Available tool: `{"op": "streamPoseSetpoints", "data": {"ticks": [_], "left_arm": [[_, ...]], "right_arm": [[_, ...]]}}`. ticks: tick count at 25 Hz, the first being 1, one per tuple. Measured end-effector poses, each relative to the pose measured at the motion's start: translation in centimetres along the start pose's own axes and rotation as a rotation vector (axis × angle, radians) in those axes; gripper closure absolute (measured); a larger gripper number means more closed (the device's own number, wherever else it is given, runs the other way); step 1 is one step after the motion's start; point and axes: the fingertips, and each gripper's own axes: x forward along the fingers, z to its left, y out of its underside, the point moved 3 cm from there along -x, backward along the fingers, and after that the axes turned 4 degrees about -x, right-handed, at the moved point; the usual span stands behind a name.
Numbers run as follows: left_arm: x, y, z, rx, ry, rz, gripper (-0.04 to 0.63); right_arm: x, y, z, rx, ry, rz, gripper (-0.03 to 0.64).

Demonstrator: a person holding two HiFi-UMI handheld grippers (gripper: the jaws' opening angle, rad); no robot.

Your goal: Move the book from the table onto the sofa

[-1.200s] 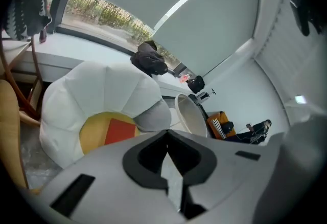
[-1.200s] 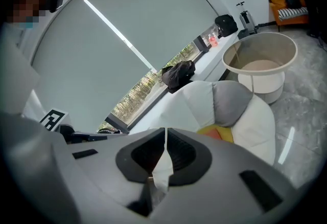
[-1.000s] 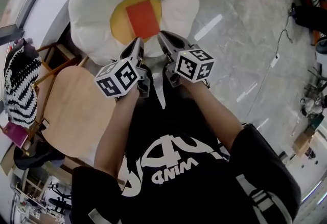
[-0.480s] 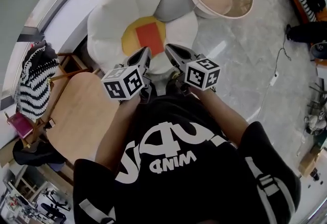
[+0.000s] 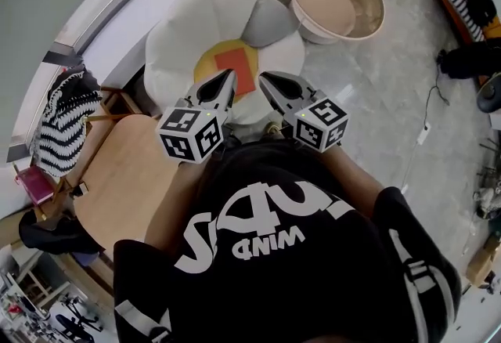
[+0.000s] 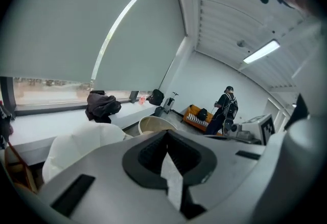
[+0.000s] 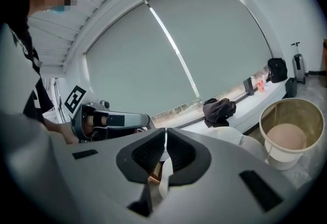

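Left gripper (image 5: 227,81) and right gripper (image 5: 268,81): both jaw pairs are pressed together with nothing between them. The book (image 5: 236,70) lies flat on the sofa's (image 5: 180,44) yellow centre, ahead of and below both claw tips, untouched. Judgement: placement appears complete. To finish well, draw both claws straight back, well clear of the book, so nothing nudges it.

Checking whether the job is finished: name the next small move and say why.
Probably draw both grippers back and stop. The red book already lies flat on the yellow centre of the flower-shaped sofa, and the left gripper and right gripper are shut and empty.
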Motion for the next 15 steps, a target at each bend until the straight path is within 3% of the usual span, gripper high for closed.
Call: {"op": "streamPoseSetpoints", "data": {"ticks": [10,15], "left_arm": [[-4.2,-1.8,-2.9,0.236,0.021,-0.2,0.584],[-5.0,-1.9,-2.3,0.292,0.0,-0.251,0.584]], "right_arm": [[-3.3,-2.6,1.8,-0.168,-0.011,-0.164,0.607],[-3.4,-3.2,1.6,-0.176,-0.006,-0.205,0.606]]}}
